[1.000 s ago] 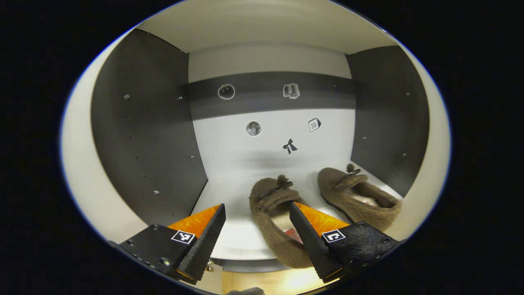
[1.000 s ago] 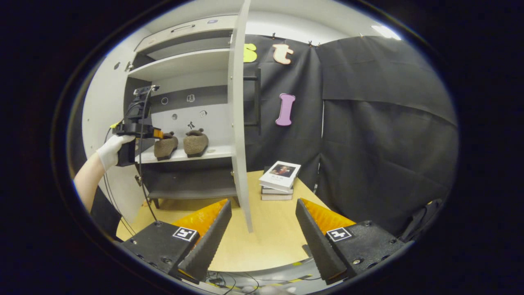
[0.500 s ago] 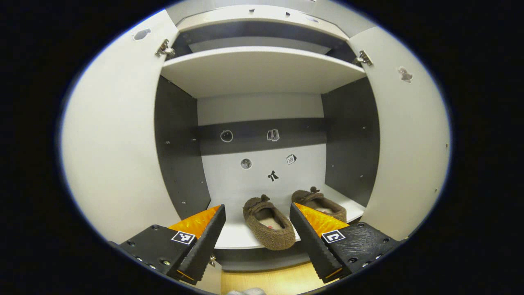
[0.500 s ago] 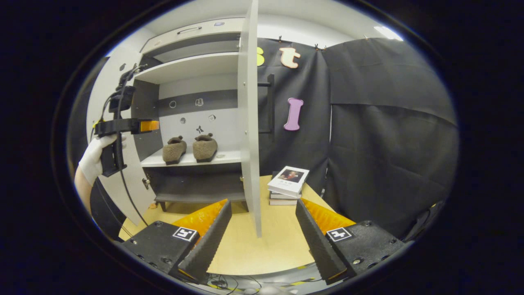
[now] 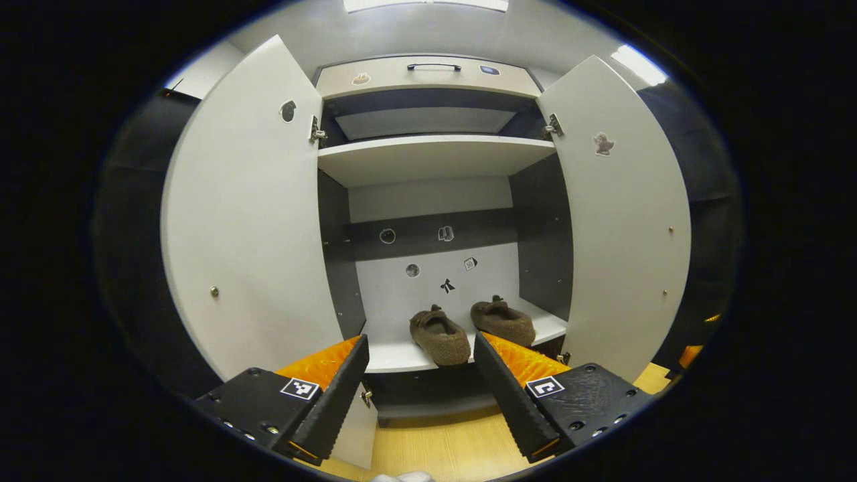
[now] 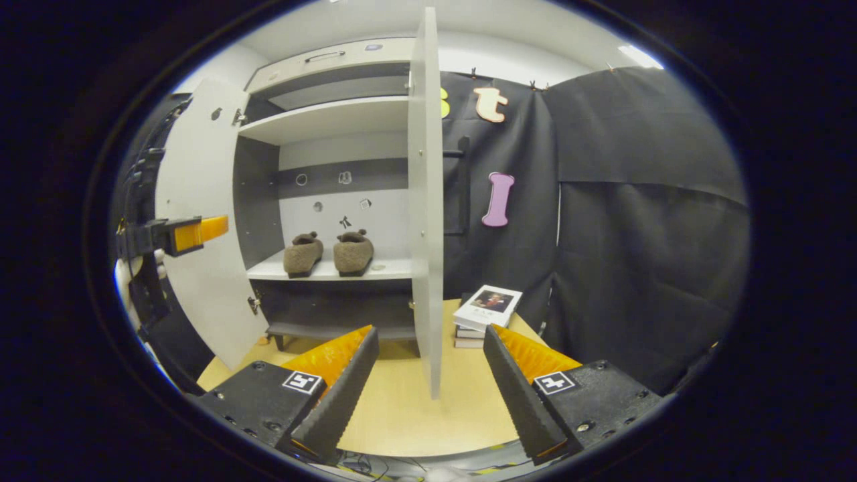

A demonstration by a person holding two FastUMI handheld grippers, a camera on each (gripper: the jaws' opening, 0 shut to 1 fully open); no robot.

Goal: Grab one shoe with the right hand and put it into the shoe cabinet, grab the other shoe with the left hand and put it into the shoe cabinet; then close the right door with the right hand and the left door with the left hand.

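Observation:
Two brown fuzzy shoes sit side by side on the cabinet's middle shelf: the left shoe and the right shoe, also seen as the left shoe and the right shoe. Both doors stand open: the left door and the right door. In the right gripper view the right door is edge-on. My left gripper is open and empty, well back from the shelf. My right gripper is open and empty, near the right door's lower edge. The left gripper also appears at the far left, held by a gloved hand.
A stack of books lies on the wooden floor right of the cabinet. An upper shelf and a top drawer with a handle sit above. Black cloth hangs to the right.
My left gripper has pulled back out of the cabinet, leaving the left shoe on the shelf; both doors now come into its view. The right gripper has shifted slightly toward the right door.

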